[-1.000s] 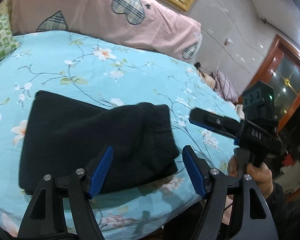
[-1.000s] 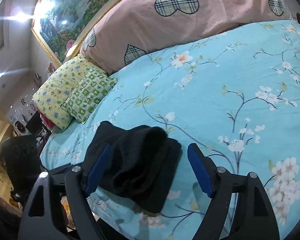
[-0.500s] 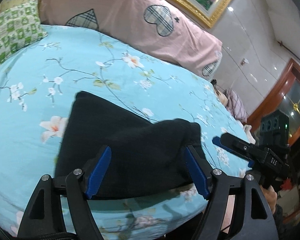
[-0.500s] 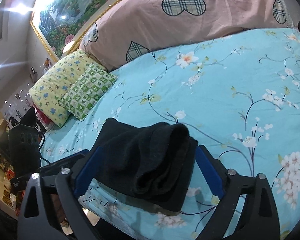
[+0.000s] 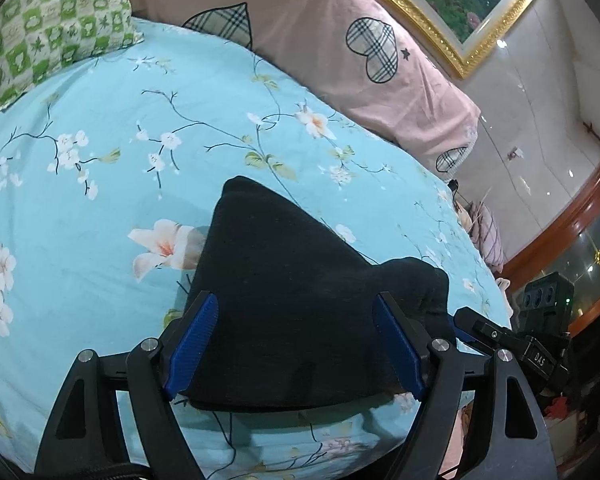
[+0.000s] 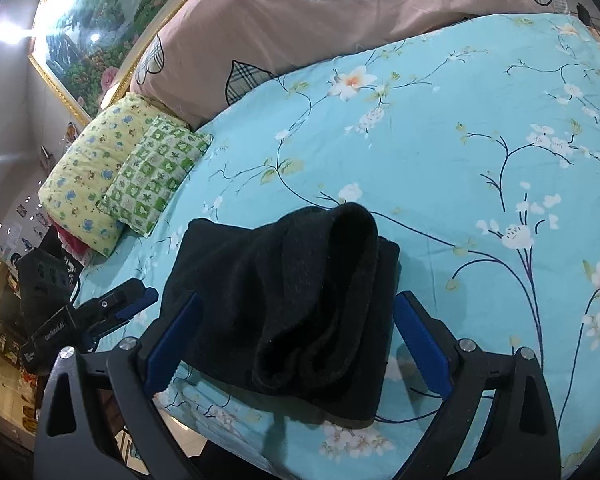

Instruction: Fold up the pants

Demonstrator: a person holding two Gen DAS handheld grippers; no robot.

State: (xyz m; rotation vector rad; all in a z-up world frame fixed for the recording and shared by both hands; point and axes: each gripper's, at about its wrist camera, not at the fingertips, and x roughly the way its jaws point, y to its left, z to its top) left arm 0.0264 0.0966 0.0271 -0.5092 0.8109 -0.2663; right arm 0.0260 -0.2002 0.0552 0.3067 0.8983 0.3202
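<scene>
The black pants (image 5: 284,272) lie folded into a thick bundle near the front edge of the blue flowered bed (image 5: 100,168). My left gripper (image 5: 296,304) hangs over the bundle's near part; its jaws are opening, and its blue pads straddle the cloth without pinching it. In the right wrist view the pants (image 6: 284,272) show a rolled, puffed fold on top. My right gripper (image 6: 300,300) is open wide, one pad on either side of the bundle. Each gripper appears in the other's view: the right gripper (image 5: 466,318) beside the bundle's right end, the left gripper (image 6: 140,296) at its left end.
A pink quilt with plaid hearts (image 5: 340,40) runs along the back of the bed. A green checked pillow (image 6: 156,172) and a yellow pillow (image 6: 88,176) lie at the far left. A gold-framed painting (image 5: 460,0) hangs behind. The bed's edge (image 6: 260,420) is just below the pants.
The left gripper has swung across until the pants sit between its pads. The right gripper has come closer to the bundle, and its jaws now stand wider.
</scene>
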